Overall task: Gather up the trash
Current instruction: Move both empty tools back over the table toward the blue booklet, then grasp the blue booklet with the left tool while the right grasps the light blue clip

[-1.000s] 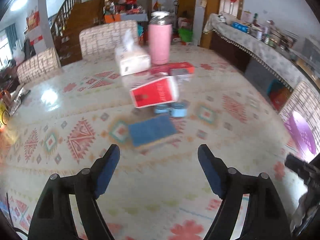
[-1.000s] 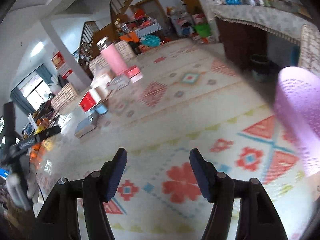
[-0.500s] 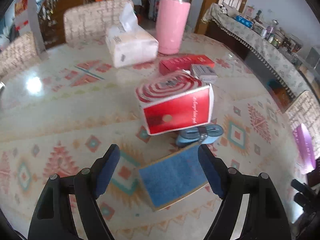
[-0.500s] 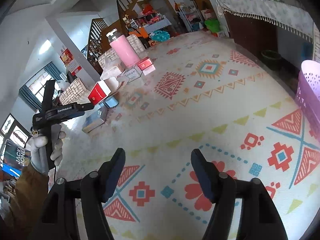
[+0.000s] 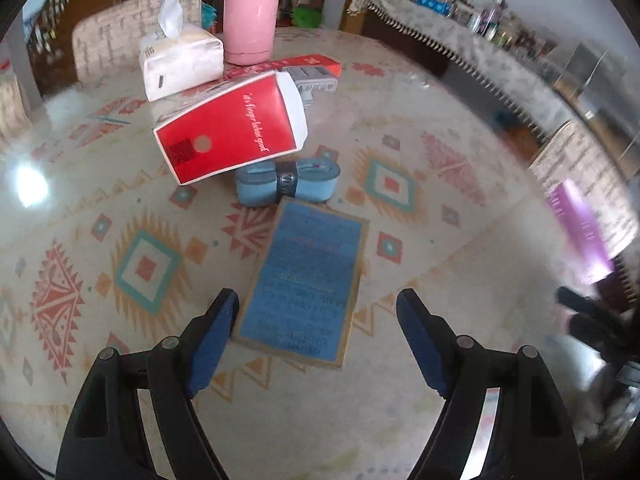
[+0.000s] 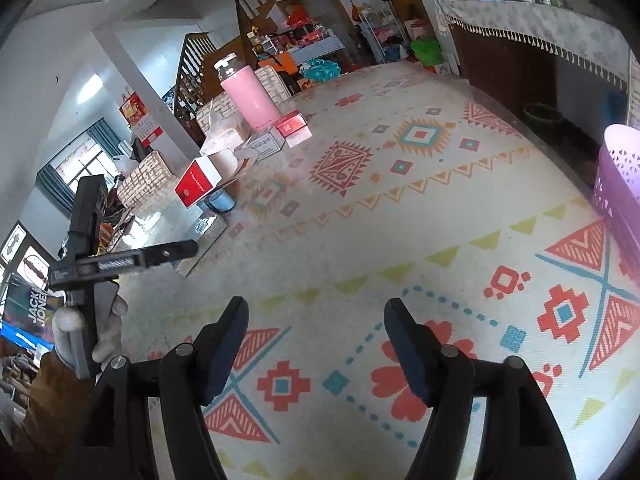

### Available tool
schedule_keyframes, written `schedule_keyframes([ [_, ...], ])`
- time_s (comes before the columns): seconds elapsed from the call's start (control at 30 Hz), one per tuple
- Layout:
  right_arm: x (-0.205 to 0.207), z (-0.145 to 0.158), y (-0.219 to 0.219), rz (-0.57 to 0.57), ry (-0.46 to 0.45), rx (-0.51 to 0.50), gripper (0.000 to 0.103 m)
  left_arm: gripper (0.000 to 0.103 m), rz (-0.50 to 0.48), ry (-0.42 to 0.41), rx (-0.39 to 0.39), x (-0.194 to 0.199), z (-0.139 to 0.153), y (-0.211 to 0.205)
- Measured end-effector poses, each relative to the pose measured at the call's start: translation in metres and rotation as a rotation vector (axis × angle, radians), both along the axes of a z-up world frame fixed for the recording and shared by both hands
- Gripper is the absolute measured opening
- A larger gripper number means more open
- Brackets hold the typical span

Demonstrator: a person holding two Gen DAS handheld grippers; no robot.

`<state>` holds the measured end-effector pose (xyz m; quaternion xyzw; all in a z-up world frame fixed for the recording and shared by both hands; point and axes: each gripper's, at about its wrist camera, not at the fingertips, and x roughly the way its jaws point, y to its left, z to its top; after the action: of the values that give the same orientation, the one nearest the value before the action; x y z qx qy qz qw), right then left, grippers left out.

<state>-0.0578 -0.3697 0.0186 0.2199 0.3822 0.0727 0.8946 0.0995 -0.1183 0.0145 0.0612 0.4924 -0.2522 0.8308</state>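
Note:
A flat blue box (image 5: 306, 280) lies on the patterned table, just ahead of my left gripper (image 5: 318, 312), which is open and empty above its near end. Beyond it lie a blue roll (image 5: 288, 182) and a tilted red-and-white carton (image 5: 232, 128). In the right wrist view my right gripper (image 6: 316, 324) is open and empty over the tablecloth. The carton (image 6: 198, 184), the roll (image 6: 220, 200) and the left gripper (image 6: 120, 260) show at the left there. A purple basket (image 6: 618, 184) stands at the table's right edge.
A tissue pack (image 5: 180, 64), a pink flask (image 5: 250, 12), a flat red box (image 5: 304, 64) and a small grey box (image 5: 314, 80) sit at the far side of the table. Chairs (image 5: 120, 40) ring the table. A sideboard (image 5: 480, 52) runs along the right wall.
My left gripper has moved forward and down towards the blue box, which now lies between its open fingers' line. The right gripper has barely shifted and stays open.

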Motion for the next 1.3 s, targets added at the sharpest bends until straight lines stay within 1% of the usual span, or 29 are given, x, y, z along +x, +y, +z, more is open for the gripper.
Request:
schedule_keyframes([
  [0.1, -0.001, 0.0, 0.0, -0.001, -0.003, -0.004, 0.075, 0.08, 0.055, -0.031, 0.056, -0.003, -0.003, -0.01],
  [0.13, -0.001, 0.0, 0.0, 0.0, -0.001, 0.0, 0.075, 0.076, 0.079, -0.035, 0.073, -0.004, -0.004, -0.012],
  [0.17, -0.001, 0.0, 0.0, -0.001, 0.0, -0.001, 0.075, 0.061, 0.114, -0.049, 0.095, -0.006, -0.003, -0.013],
  [0.2, -0.002, 0.0, 0.0, -0.003, 0.001, 0.0, 0.075, 0.054, 0.128, -0.048, 0.094, -0.008, -0.002, -0.012],
  [0.3, -0.003, 0.001, 0.0, -0.001, 0.002, 0.001, 0.075, 0.053, 0.179, -0.031, 0.038, -0.017, 0.004, -0.001],
  [0.37, -0.001, 0.001, 0.001, 0.009, 0.016, 0.0, 0.076, 0.053, 0.208, -0.047, 0.012, -0.027, 0.008, 0.01],
  [0.47, 0.005, 0.0, 0.005, 0.04, 0.057, 0.02, 0.079, 0.053, 0.236, -0.102, -0.002, -0.042, 0.017, 0.027],
  [0.57, 0.019, 0.003, 0.016, 0.096, 0.094, 0.045, 0.079, 0.053, 0.254, -0.122, -0.03, -0.042, 0.024, 0.042],
  [0.63, 0.033, 0.012, 0.031, 0.128, 0.091, -0.003, 0.079, 0.053, 0.274, -0.121, -0.057, -0.039, 0.025, 0.052],
  [0.73, 0.06, 0.022, 0.061, 0.192, 0.073, -0.101, 0.081, 0.053, 0.312, -0.117, -0.091, -0.039, 0.026, 0.068],
  [0.83, 0.1, 0.026, 0.089, 0.249, 0.071, -0.162, 0.082, 0.053, 0.36, -0.132, -0.089, -0.037, 0.026, 0.082],
  [0.93, 0.145, 0.027, 0.114, 0.28, 0.047, -0.232, 0.082, 0.053, 0.394, -0.111, -0.135, -0.031, 0.026, 0.098],
  [1.03, 0.181, 0.021, 0.133, 0.308, 0.056, -0.306, 0.082, 0.053, 0.404, -0.093, -0.162, -0.027, 0.025, 0.103],
  [1.07, 0.195, 0.018, 0.141, 0.325, 0.059, -0.334, 0.082, 0.053, 0.404, -0.093, -0.16, -0.027, 0.025, 0.103],
  [1.17, 0.218, 0.011, 0.154, 0.347, 0.053, -0.389, 0.082, 0.053, 0.391, -0.101, -0.141, -0.027, 0.026, 0.098],
  [1.27, 0.234, 0.005, 0.162, 0.351, 0.05, -0.401, 0.081, 0.053, 0.376, -0.09, -0.142, -0.027, 0.025, 0.093],
  [1.3, 0.238, 0.003, 0.165, 0.356, 0.052, -0.402, 0.08, 0.053, 0.373, -0.086, -0.14, -0.026, 0.023, 0.093],
])
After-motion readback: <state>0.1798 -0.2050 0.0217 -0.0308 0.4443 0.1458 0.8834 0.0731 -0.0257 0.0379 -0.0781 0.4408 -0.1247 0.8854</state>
